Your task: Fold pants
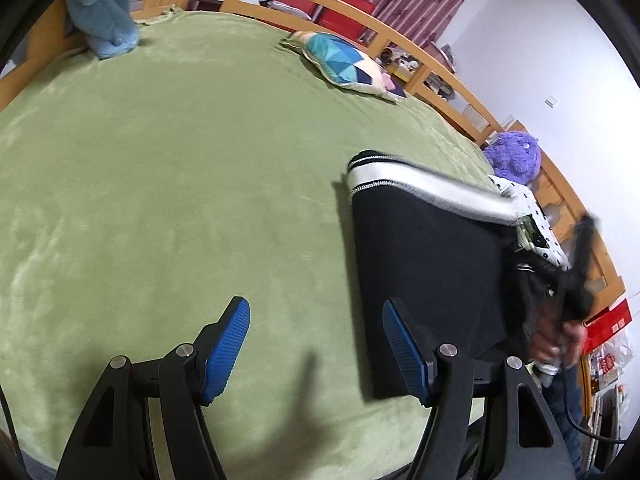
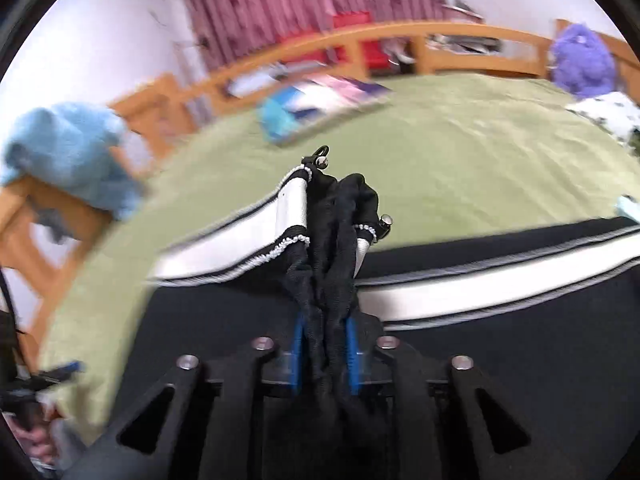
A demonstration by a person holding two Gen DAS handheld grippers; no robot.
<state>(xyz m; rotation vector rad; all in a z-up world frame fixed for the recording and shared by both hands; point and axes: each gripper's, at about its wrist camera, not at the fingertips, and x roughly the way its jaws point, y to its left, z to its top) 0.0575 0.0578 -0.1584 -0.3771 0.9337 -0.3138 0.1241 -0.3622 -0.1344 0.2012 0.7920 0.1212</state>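
Observation:
Black pants [image 1: 424,264] with a white side stripe [image 1: 432,188] lie on the green bed cover at the right of the left wrist view. My left gripper [image 1: 316,350] is open and empty above the cover, its right finger [image 1: 404,354] over the pants' near edge. In the right wrist view my right gripper [image 2: 324,344] is shut on a bunched part of the pants [image 2: 340,216], lifted off the bed, with the striped leg [image 2: 480,284] stretched across below. The right gripper also shows, blurred, in the left wrist view [image 1: 576,276].
The green bed cover [image 1: 180,200] has a wooden rail [image 1: 400,36] along its far side. A patterned cushion [image 1: 348,64], a purple plush toy [image 1: 516,156], a dotted white cloth [image 1: 536,216] and a blue fluffy garment [image 1: 104,20] are on or beside it.

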